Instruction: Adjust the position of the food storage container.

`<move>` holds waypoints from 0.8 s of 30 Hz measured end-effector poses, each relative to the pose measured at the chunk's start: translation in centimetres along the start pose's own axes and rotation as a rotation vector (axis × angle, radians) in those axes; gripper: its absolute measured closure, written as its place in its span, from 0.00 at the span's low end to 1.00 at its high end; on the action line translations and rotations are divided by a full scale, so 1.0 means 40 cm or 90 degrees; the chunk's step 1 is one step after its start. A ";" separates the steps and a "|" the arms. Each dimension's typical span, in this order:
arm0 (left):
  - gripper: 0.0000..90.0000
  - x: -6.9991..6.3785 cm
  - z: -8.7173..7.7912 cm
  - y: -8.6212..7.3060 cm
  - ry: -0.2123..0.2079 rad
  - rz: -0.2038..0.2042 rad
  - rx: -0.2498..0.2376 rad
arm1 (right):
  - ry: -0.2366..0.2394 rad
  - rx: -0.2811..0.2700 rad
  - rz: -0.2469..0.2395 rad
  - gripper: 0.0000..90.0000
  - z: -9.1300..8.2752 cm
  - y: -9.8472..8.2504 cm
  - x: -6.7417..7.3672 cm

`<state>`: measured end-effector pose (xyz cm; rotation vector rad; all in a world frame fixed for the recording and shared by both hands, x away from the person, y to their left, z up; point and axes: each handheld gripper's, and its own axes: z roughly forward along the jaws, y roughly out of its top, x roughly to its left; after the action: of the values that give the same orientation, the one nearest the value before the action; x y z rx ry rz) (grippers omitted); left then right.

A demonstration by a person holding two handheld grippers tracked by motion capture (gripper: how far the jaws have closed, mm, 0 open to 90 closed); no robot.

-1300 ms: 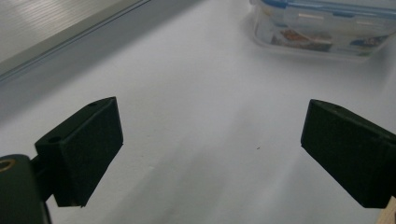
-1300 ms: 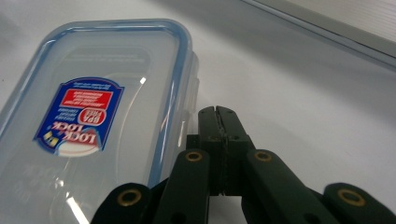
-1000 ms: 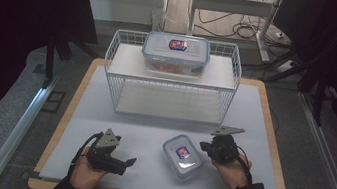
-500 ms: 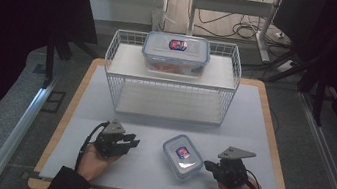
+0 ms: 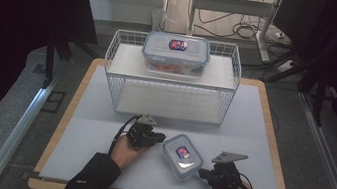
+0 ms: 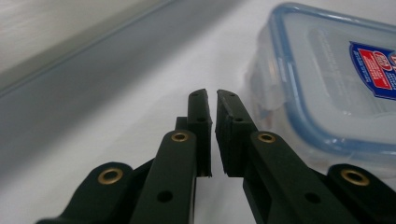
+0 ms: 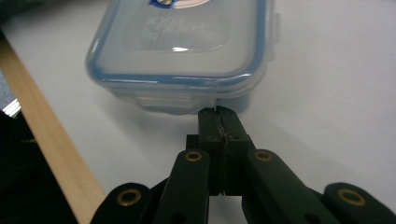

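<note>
From above we see both hands have closed in on the small container [image 5: 182, 156] on the mat [image 5: 100, 130], the left gripper [image 6: 211, 100] beside it has just narrowed on nothing, and our right gripper [image 7: 218, 112], pressed together, noses its latch, seemingly ready to lift it.

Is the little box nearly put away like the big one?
Not yet. The big box already sits on the wire rack. The little box lies on the table, lid on. Both tongs, left and right, are shut at its ends, the left just closed, gripping nothing. Lifting it remains.
</note>
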<state>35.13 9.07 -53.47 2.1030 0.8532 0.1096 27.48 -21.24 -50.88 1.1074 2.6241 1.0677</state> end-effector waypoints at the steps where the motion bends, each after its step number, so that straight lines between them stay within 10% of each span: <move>1: 0.94 0.000 0.000 0.000 0.000 0.000 0.000 | 0.000 0.000 0.000 1.00 0.000 0.000 0.000; 24: 0.97 -0.071 -0.096 -0.076 0.036 -0.050 0.059 | -0.007 0.005 0.021 1.00 0.086 0.083 -0.047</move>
<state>29.94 11.20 -52.66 2.1586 0.9903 0.0886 31.98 -18.90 -51.63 1.1594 2.6116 1.0552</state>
